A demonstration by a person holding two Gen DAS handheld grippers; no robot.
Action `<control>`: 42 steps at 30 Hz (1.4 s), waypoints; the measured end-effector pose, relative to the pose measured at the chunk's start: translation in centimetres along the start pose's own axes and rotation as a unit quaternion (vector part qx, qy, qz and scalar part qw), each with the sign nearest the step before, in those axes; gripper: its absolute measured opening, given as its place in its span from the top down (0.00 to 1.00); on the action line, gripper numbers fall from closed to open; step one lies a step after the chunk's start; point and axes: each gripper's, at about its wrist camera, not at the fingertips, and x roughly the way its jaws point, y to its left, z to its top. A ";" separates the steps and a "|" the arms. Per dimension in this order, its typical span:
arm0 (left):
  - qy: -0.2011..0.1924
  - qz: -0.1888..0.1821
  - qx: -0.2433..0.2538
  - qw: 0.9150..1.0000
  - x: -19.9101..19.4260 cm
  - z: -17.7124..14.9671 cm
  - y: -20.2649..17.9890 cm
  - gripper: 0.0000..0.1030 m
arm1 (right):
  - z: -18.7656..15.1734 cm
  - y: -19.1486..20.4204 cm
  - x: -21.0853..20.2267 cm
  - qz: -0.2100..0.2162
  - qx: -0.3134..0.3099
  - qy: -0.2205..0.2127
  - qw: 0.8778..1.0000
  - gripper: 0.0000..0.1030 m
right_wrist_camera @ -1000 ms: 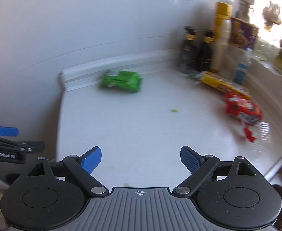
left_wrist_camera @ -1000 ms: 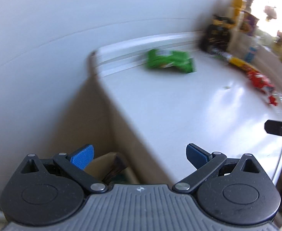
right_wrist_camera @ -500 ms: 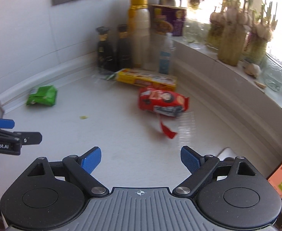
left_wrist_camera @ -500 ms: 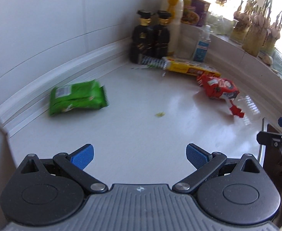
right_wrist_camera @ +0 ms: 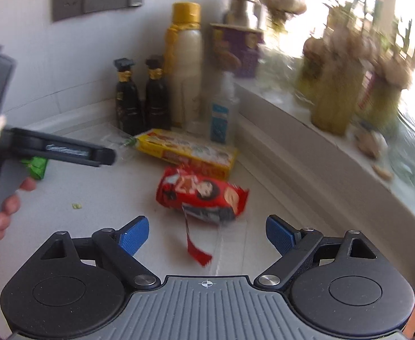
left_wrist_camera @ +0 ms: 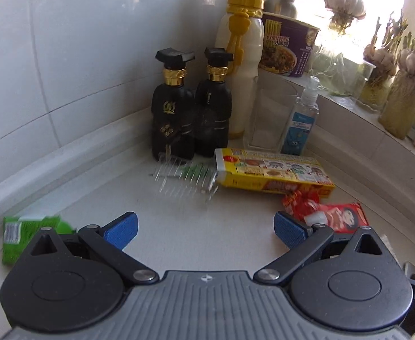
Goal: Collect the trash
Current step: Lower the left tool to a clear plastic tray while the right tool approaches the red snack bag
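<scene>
Your left gripper (left_wrist_camera: 204, 231) hangs over the white counter (left_wrist_camera: 179, 226) with its jaws spread wide and nothing between the blue pads (left_wrist_camera: 121, 231). Your right gripper (right_wrist_camera: 206, 233) is the same: jaws wide apart, empty, tilted down at the counter.

Trash on the counter:
- Red snack wrapper (right_wrist_camera: 201, 195), crumpled and torn open, lying just ahead of your right gripper, a loose red strip (right_wrist_camera: 197, 250) trailing from it toward the pads. From the left view the same wrapper sits just beyond the left gripper's right-hand pad.
- Green packet (left_wrist_camera: 23, 235), flat on the counter near the back ledge, partly hidden behind your left gripper's body at the left edge. In the right view only a corner shows, behind your left gripper.
- Yellow box (left_wrist_camera: 272, 172), lying on its side between the red wrapper and the bottles; whether it touches the wrapper cannot be told.
- Clear crinkled plastic (left_wrist_camera: 184, 177) with a bit of green inside, just left of the yellow box's end.

Back corner: two black bottles (left_wrist_camera: 190, 119) side by side, a tall white bottle with a yellow cap (left_wrist_camera: 241, 56) behind them, a clear glass (left_wrist_camera: 272, 116), and a small pump bottle (left_wrist_camera: 302, 119). A noodle cup (left_wrist_camera: 288, 46) stands on the window ledge.

Your left hand (right_wrist_camera: 0, 198) shows at the left of the right view, wrapped on the gripper's handle.
</scene>
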 end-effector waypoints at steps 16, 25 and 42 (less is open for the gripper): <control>0.055 -0.007 -0.251 0.966 5.2 4.1 3.5 0.14 | 2.4 2.8 8.0 0.040 -0.222 0.043 0.973 0.11; 0.114 0.038 -0.318 0.940 6.7 4.8 4.6 0.39 | 2.7 2.7 10.3 0.048 -0.230 0.065 0.970 0.14; 0.107 -0.003 -0.338 0.935 3.3 3.1 6.9 0.74 | 3.4 2.6 10.1 0.072 -0.170 0.051 0.982 0.69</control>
